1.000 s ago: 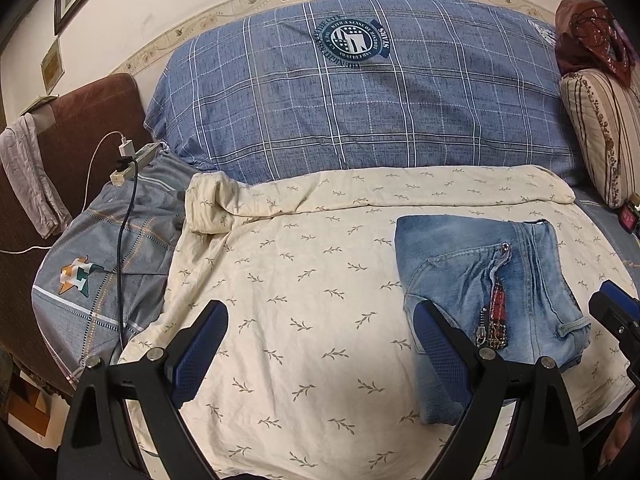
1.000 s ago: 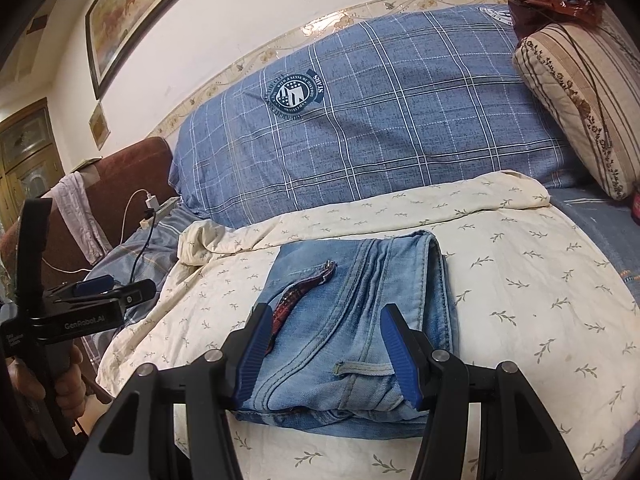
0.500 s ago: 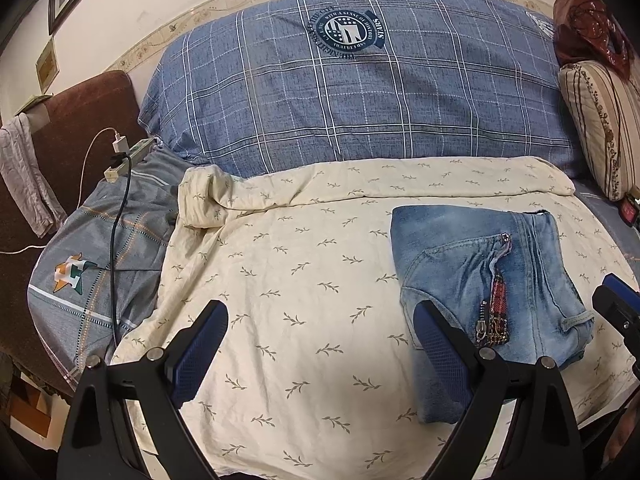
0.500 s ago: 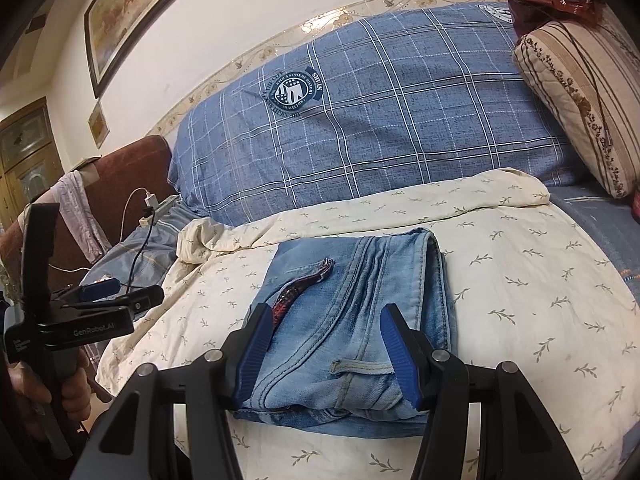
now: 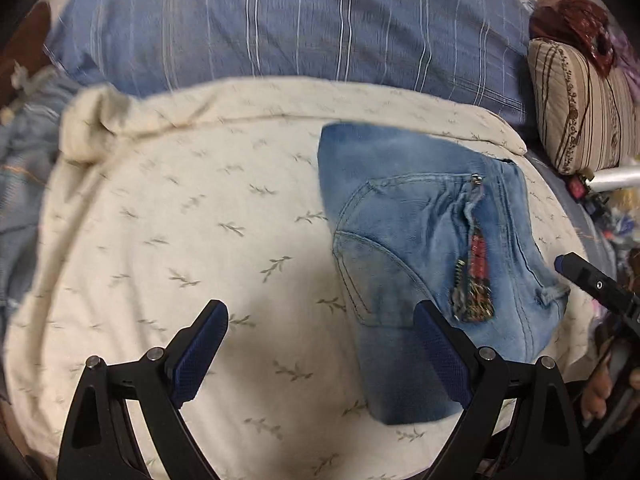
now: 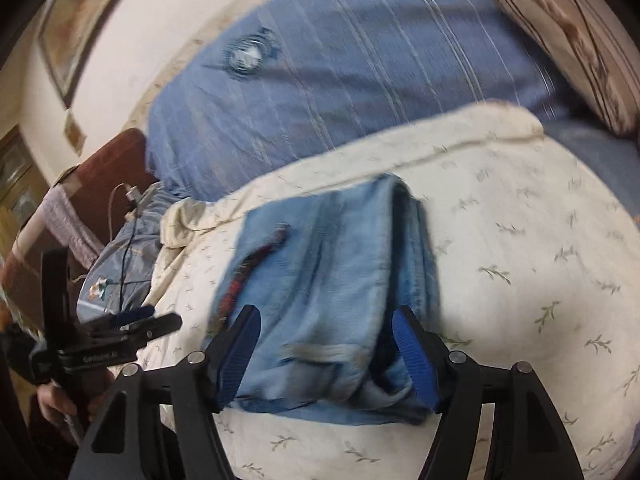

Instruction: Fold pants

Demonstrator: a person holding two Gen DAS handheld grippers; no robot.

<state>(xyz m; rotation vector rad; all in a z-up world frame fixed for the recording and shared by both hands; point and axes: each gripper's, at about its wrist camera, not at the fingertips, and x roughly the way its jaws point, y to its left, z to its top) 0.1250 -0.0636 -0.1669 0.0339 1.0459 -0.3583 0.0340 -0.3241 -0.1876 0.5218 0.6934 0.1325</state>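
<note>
The light blue jeans [image 5: 424, 240] lie folded in a compact stack on the cream leaf-print sheet [image 5: 180, 220]; they also show in the right wrist view [image 6: 332, 280]. A red patterned strip sits by the zipper. My left gripper [image 5: 320, 344] is open and empty, its right finger over the jeans' near left corner. My right gripper [image 6: 326, 352] is open, its jaws straddling the near end of the stack without closing on it. The left gripper also shows in the right wrist view [image 6: 132, 324], and the right one at the left view's edge [image 5: 592, 284].
A large blue plaid pillow [image 5: 280, 20] fills the back. A striped cushion [image 5: 580, 104] stands at the right with a dark red cloth on it. A charger cable [image 6: 128, 240] and brown headboard [image 6: 108, 160] are at the left.
Both grippers have dropped closer to the bed and tilted down; the views are blurred by motion. The right gripper's jaws now straddle the jeans' near end. The jeans have not moved.
</note>
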